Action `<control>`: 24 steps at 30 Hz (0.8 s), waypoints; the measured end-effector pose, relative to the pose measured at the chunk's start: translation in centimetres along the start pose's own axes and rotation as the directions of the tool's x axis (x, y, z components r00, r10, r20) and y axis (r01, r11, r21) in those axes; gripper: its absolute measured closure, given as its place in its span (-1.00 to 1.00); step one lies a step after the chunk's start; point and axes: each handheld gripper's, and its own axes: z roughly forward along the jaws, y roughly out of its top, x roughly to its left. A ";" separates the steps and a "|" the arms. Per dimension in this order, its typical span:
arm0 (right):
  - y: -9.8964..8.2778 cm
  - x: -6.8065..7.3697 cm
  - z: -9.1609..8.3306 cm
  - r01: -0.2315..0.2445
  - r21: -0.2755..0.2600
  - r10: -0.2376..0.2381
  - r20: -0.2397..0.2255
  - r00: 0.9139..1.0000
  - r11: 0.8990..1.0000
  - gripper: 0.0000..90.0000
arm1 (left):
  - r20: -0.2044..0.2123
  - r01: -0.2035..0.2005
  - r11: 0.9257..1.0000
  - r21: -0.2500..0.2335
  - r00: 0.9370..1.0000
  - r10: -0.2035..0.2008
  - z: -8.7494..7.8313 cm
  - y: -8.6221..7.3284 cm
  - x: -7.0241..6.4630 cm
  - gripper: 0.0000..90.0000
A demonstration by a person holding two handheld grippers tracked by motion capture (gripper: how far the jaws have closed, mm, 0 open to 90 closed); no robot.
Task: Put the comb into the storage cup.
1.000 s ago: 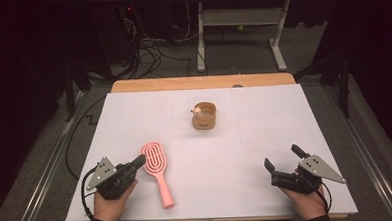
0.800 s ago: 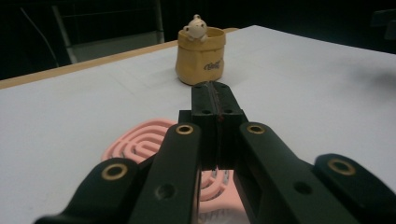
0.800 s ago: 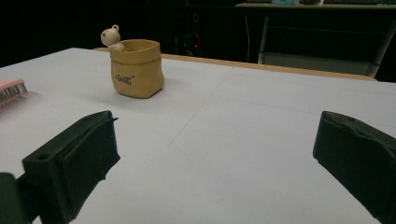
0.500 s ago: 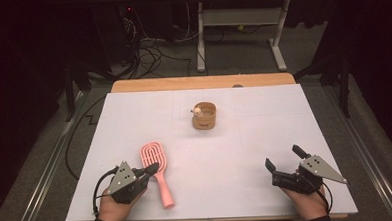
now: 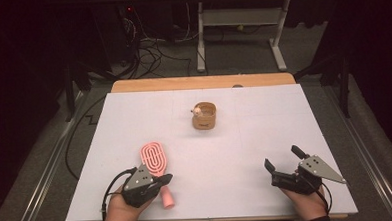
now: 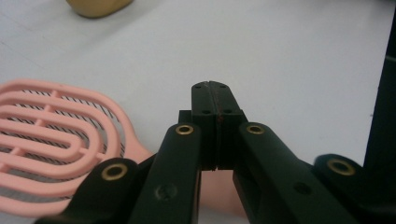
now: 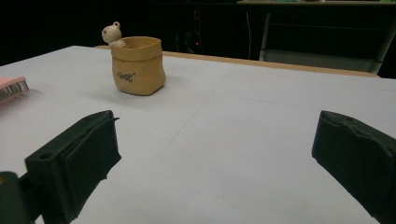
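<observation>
From the high view I see my left gripper (image 5: 163, 181) over the handle of the pink slotted plastic brush (image 5: 155, 167) lying flat on the white matte bench (image 5: 264, 122), my right gripper (image 5: 284, 162) resting well apart at the near right, and a tan sack-shaped pot (image 5: 204, 116) further back. In the left gripper view my black fingers (image 6: 203, 100) are pressed flat together with nothing between them, just above the brush handle, its oval ribbed head at left. In the right gripper view my fingers (image 7: 88, 151) stand wide apart and empty, low over the bench, facing the smooth pot with a small bear figure at its rim.
</observation>
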 end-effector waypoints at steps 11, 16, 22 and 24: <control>0.1 -0.1 -0.1 -0.001 -0.005 0.001 0.003 1.000 1.000 -0.97 | 0.021 0.020 0.992 0.125 1.000 -0.023 0.8 -0.1 0.2 0.97; 0.1 -0.1 -0.2 -0.005 -0.006 0.005 0.008 1.000 1.000 -0.97 | 0.017 0.034 0.987 0.160 0.999 -0.037 0.4 0.0 0.6 0.97; 0.1 -0.2 -0.2 -0.003 -0.006 0.003 0.010 1.000 1.000 -0.97 | 0.007 0.043 0.982 0.186 0.999 -0.045 -0.8 -0.1 1.5 0.97; 0.1 -0.2 -0.2 -0.008 -0.006 0.008 0.011 1.000 1.000 -0.97 | 0.003 0.047 0.981 0.188 0.999 -0.049 -1.1 -0.2 1.8 0.97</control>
